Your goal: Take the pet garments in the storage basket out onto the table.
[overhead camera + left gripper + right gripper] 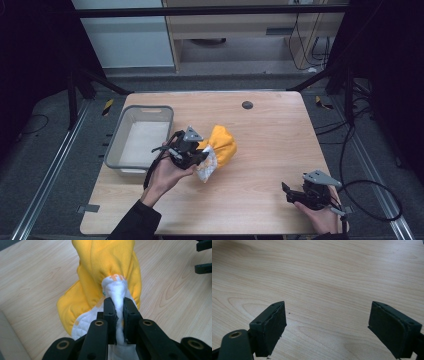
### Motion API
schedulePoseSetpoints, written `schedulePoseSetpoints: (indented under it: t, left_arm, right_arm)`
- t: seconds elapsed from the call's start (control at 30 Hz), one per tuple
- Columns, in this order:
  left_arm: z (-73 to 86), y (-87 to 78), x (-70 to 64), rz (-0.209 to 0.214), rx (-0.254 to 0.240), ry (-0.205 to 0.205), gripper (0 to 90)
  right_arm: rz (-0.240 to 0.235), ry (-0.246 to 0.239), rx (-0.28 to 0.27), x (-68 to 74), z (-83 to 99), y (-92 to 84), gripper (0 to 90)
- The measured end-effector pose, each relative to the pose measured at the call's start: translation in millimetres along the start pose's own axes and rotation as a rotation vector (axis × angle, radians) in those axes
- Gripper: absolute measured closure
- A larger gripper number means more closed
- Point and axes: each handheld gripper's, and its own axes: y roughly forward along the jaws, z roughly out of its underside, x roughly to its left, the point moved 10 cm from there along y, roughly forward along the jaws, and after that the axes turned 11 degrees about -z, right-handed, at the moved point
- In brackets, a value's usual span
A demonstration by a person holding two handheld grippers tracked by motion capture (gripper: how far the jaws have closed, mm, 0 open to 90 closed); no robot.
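Yellow and white cloth (107, 272) lay bunched near the middle of the wooden table (265, 150), just right of the grey bin (116, 145). The left gripper (119, 305) had its jaws clamped on a twisted white fold of the cloth. The right gripper (327, 322) rested near the table's front right corner, well apart from the cloth, jaws spread wide over bare wood.

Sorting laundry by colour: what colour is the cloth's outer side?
Yellow, with a white lining; the cloth shows best in the left gripper view.
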Motion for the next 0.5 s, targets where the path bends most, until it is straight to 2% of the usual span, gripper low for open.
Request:
schedulePoseSetpoints:
  t: [0.37, 0.5]
  left_arm:
    - [12.7, 25.8, -11.0, 0.017, 0.040, 0.005, 82.9]
    - [14.3, 30.2, -13.7, 0.024, 0.044, 0.005, 82.9]
  right_arm:
    - [0.009, 0.002, -0.003, -2.0, 0.3, -0.3, 14.4]
    - [0.010, 0.003, -0.004, -2.2, 0.3, -0.3, 14.4]
